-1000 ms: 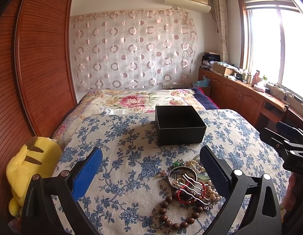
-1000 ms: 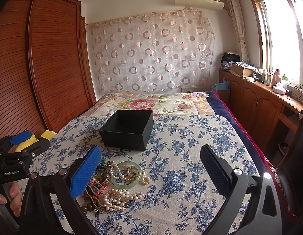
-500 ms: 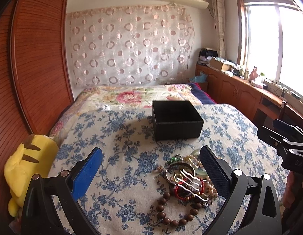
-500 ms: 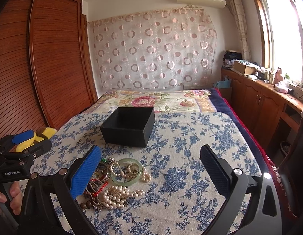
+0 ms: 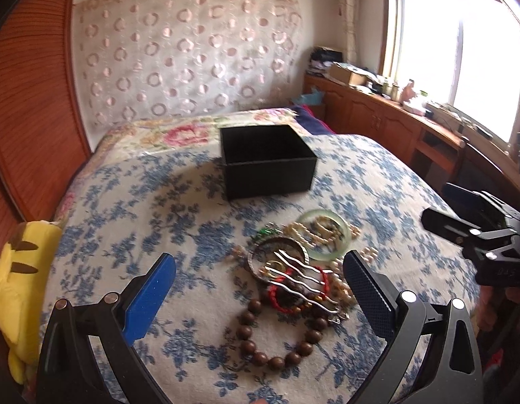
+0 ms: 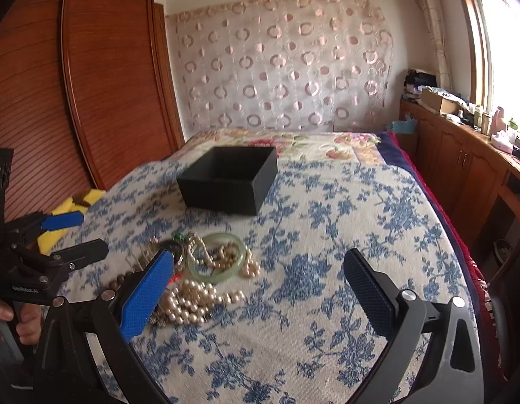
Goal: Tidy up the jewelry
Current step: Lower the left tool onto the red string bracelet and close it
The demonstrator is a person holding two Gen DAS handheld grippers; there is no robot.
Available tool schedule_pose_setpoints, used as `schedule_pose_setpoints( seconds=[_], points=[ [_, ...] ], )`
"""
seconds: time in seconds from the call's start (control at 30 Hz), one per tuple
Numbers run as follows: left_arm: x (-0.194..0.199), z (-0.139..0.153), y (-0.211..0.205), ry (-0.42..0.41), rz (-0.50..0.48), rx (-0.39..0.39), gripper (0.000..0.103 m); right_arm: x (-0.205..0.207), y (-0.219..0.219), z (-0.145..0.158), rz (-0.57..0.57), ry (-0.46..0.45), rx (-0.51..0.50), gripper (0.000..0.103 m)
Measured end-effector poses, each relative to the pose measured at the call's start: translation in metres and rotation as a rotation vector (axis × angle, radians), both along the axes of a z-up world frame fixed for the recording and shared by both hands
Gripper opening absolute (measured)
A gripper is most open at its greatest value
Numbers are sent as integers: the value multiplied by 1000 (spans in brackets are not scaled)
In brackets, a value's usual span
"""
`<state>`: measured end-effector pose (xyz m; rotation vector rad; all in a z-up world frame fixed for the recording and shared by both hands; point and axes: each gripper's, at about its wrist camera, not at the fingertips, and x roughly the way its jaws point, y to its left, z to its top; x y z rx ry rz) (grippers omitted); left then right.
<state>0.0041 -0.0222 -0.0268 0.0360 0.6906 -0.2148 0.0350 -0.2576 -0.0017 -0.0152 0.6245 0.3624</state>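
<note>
A pile of jewelry lies on the blue-flowered bedspread: a brown wooden bead bracelet (image 5: pixel 280 340), wavy silver hairpins (image 5: pixel 293 274), a red cord bracelet (image 5: pixel 276 298), a green jade bangle (image 5: pixel 325 232) (image 6: pixel 216 257) and pearl strands (image 6: pixel 189 303). An open black box (image 5: pixel 266 165) (image 6: pixel 228 178) stands behind the pile. My left gripper (image 5: pixel 260 286) is open and empty, just above the near side of the pile. My right gripper (image 6: pixel 260 286) is open and empty, to the right of the pile.
A yellow plush toy (image 5: pixel 17 269) lies at the bed's left edge by the wooden wardrobe (image 6: pixel 75 84). A wooden cabinet (image 6: pixel 461 161) with clutter runs under the window on the right. The bedspread (image 6: pixel 327 303) extends right of the pile.
Both grippers have moved forward and tilted down toward the jewelry pile, which now shows larger. Both stay open. Nothing on the bed has moved.
</note>
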Motion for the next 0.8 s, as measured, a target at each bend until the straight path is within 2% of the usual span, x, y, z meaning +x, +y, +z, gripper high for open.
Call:
schedule_pose_setpoints(
  seconds=[0.1, 0.17, 0.43, 0.6, 0.8],
  points=[
    [1, -4, -6, 19, -33, 5, 96, -1, -1, -8, 18, 18, -1, 101],
    [0, -5, -9, 28, -55, 5, 92, -1, -2, -12, 34, 29, 1, 101],
    [2, -18, -34, 90, -164, 43, 50, -3, 0, -22, 59, 50, -16, 99],
    [12, -31, -47, 131, -218, 80, 35, -2, -4, -26, 56, 65, -10, 99],
    [17, -42, -56, 164, -245, 123, 27, -2, -6, -30, 55, 74, -9, 99]
  ],
)
